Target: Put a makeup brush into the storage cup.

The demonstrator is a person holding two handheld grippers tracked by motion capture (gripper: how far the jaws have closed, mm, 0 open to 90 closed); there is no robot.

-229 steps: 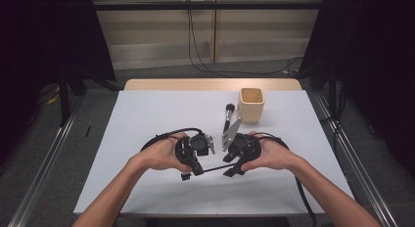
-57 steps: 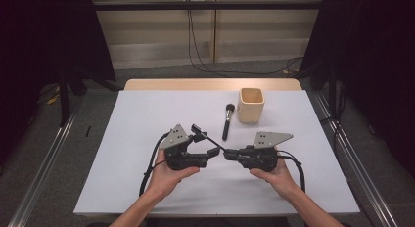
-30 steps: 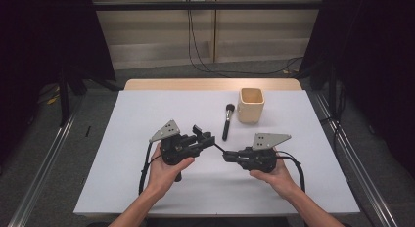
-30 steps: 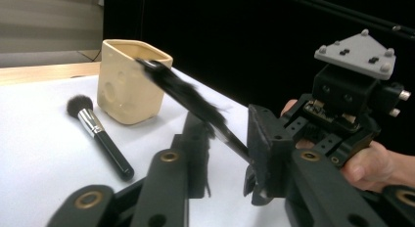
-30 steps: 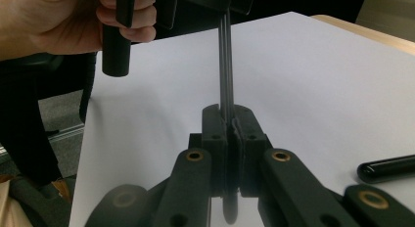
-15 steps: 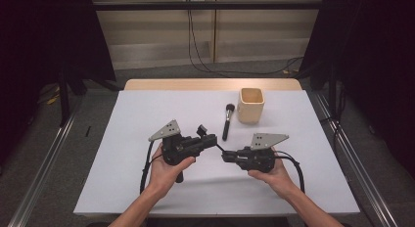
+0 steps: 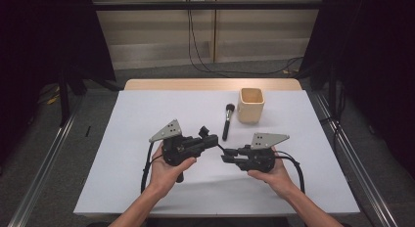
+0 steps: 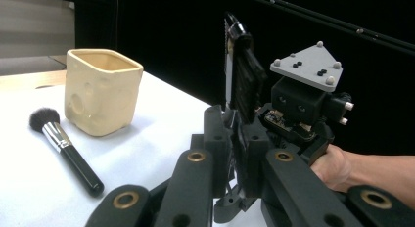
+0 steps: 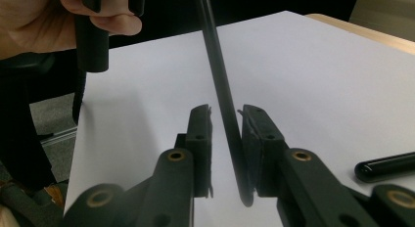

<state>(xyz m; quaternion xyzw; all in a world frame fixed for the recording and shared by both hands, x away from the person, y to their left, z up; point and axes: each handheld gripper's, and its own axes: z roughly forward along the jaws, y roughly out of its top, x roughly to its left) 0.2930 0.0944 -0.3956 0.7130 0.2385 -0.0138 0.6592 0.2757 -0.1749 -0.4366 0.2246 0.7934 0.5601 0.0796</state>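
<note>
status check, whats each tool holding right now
Left tool shut on flat black comb. Right tool jaws around its thin handle, gap on one side. Brush and cup beyond, nothing in the way.

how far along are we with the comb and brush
Done: the comb is off the table. In hand: the left gripper clamps it, its thin handle between the right gripper's slightly parted jaws. Left: the brush lies untouched beside the cup.

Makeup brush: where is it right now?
In the high view the makeup brush lies flat on the white table, just left of the beige cup, bristles toward the far edge, its handle end just beyond the left hand-held gripper.
</note>
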